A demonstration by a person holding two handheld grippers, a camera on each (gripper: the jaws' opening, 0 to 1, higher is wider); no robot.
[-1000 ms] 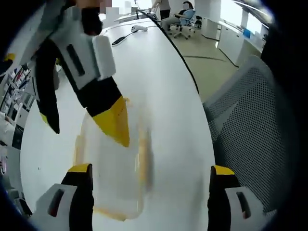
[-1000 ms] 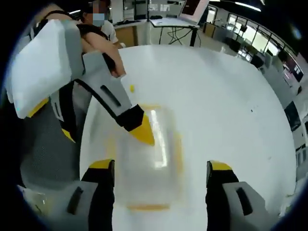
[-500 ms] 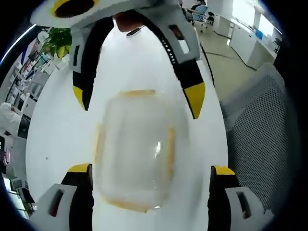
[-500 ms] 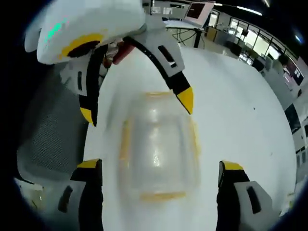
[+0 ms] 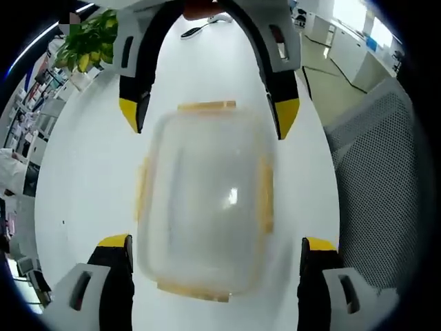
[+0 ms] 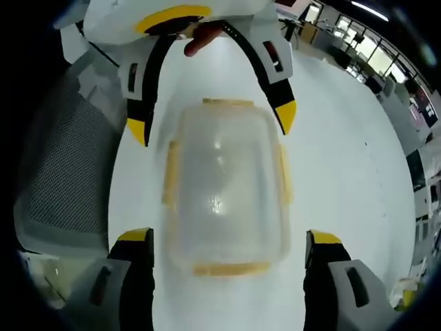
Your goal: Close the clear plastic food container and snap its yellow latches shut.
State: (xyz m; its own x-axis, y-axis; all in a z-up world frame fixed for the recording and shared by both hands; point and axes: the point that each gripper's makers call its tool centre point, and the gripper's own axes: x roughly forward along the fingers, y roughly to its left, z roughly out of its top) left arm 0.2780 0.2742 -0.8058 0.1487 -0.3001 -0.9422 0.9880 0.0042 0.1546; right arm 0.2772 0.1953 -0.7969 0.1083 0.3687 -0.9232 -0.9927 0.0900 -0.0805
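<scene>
Container [image 5: 203, 207] is seen lying on table [image 5: 89, 172], lid on, between both grippers' spread jaws: left gripper [image 5: 213, 265], right gripper [image 6: 227, 258]. Risk: container could be shoved sideways if latches [image 6: 170, 174] are pressed unevenly.

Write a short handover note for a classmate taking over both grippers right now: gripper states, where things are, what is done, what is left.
Left gripper: open, empty, jaws wide at one end of the container.
Right gripper: open, empty, at the opposite end, facing the left one.
Container: on the white table between the grippers, lid lying on top.
Yellow latches: too blurred to tell whether snapped.
Left: check and press each latch shut.
</scene>
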